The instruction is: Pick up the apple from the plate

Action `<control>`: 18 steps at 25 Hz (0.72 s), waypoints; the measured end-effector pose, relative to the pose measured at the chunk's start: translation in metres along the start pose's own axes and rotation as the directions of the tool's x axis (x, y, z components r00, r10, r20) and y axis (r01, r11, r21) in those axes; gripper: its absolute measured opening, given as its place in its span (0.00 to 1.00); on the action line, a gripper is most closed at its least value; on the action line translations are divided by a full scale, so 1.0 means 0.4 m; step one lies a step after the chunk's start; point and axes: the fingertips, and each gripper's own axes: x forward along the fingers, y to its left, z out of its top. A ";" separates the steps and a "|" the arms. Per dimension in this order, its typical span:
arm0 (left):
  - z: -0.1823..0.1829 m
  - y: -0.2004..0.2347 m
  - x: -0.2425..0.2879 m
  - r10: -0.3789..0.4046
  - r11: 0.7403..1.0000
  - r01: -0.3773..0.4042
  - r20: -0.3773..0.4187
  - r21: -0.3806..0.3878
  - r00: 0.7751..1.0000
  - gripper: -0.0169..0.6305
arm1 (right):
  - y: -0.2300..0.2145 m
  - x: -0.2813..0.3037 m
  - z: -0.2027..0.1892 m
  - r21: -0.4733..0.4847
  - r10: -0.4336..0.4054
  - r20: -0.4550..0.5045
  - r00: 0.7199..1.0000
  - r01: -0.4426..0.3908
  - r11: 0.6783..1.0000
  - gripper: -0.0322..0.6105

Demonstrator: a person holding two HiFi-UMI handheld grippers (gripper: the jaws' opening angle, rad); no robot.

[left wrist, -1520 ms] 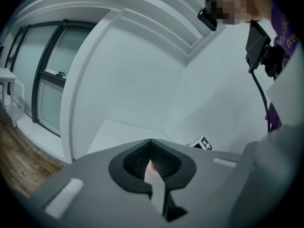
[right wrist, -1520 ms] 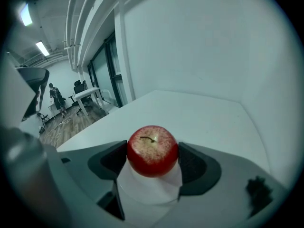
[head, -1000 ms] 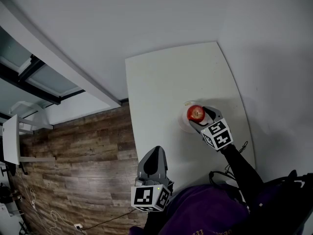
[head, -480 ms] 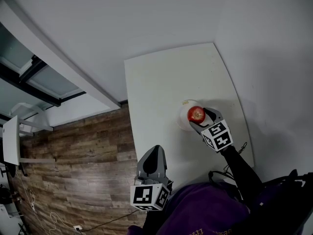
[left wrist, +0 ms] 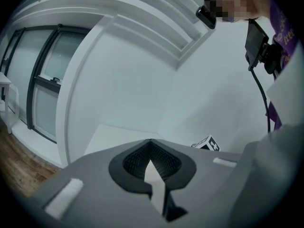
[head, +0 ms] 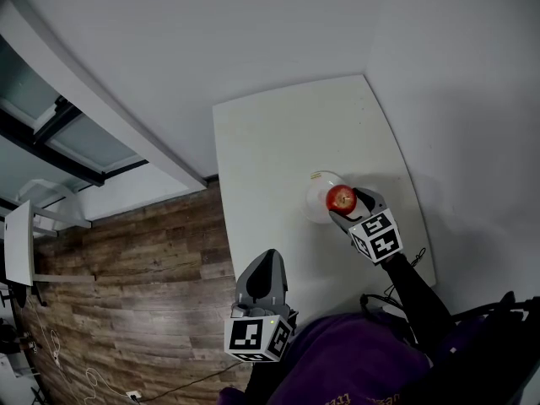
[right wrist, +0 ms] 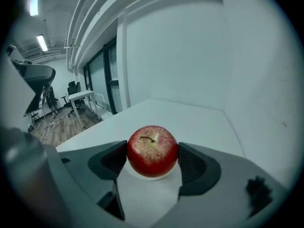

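A white table [head: 278, 133] lies beneath a small white plate [head: 317, 194], the only dish in sight. The left gripper [head: 267, 267] hangs well apart from the plate, off toward the person and over the table's edge by the wooden floor [head: 126, 260], its jaws drawn together with nothing between them. The right gripper [right wrist: 152, 161] reaches over the plate's near side, its two dark pads pressed against opposite flanks of the red apple [right wrist: 152, 148], which sits stem-up above the plate's right part. The right gripper view shows the pale disc directly under the fruit, and whether the apple has left the plate cannot be told. The step in hand appears to be the lift itself. Doing it well likely means raising the gripper straight up from the plate without tilting. The pads look seated at the apple's widest girth, so an even, moderate squeeze should do, since smooth round skin could slide out under a harder pinch. The light plate could be dragged if a jaw catches its rim.
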 end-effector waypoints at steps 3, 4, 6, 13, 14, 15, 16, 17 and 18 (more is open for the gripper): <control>0.000 -0.007 -0.004 -0.005 1.000 0.005 0.002 0.000 1.000 0.04 | -0.004 -0.012 -0.007 0.002 -0.011 -0.002 1.000 0.011 1.000 0.60; 0.000 -0.009 -0.005 -0.006 1.000 0.006 0.002 0.002 1.000 0.04 | -0.005 -0.015 -0.009 0.002 -0.013 -0.003 1.000 0.013 1.000 0.60; 0.000 -0.013 -0.007 -0.009 1.000 0.009 0.002 0.006 1.000 0.04 | -0.007 -0.021 -0.016 0.003 -0.020 -0.007 1.000 0.020 1.000 0.60; 0.000 -0.025 -0.011 -0.029 1.000 0.029 -0.003 0.006 1.000 0.04 | -0.011 -0.044 -0.036 0.017 -0.038 -0.019 0.999 0.038 0.999 0.60; 0.000 -0.026 -0.011 -0.033 0.999 0.033 -0.003 0.007 0.999 0.04 | -0.011 -0.047 -0.039 0.019 -0.041 -0.020 0.999 0.042 0.999 0.60; 0.000 -0.028 -0.011 -0.036 0.999 0.036 -0.004 0.008 0.999 0.04 | -0.012 -0.050 -0.043 0.022 -0.045 -0.022 0.999 0.045 0.999 0.60; -0.001 -0.029 -0.011 -0.039 0.999 0.039 -0.005 0.008 0.999 0.04 | -0.013 -0.052 -0.047 0.025 -0.048 -0.025 0.999 0.048 0.999 0.60; -0.002 -0.030 -0.011 -0.040 0.999 0.040 -0.007 0.006 0.999 0.04 | -0.013 -0.055 -0.051 0.028 -0.050 -0.027 0.998 0.051 0.998 0.60; -0.004 -0.032 -0.011 -0.040 0.999 0.040 -0.009 0.004 0.999 0.04 | -0.014 -0.058 -0.056 0.030 -0.052 -0.029 0.998 0.053 0.998 0.60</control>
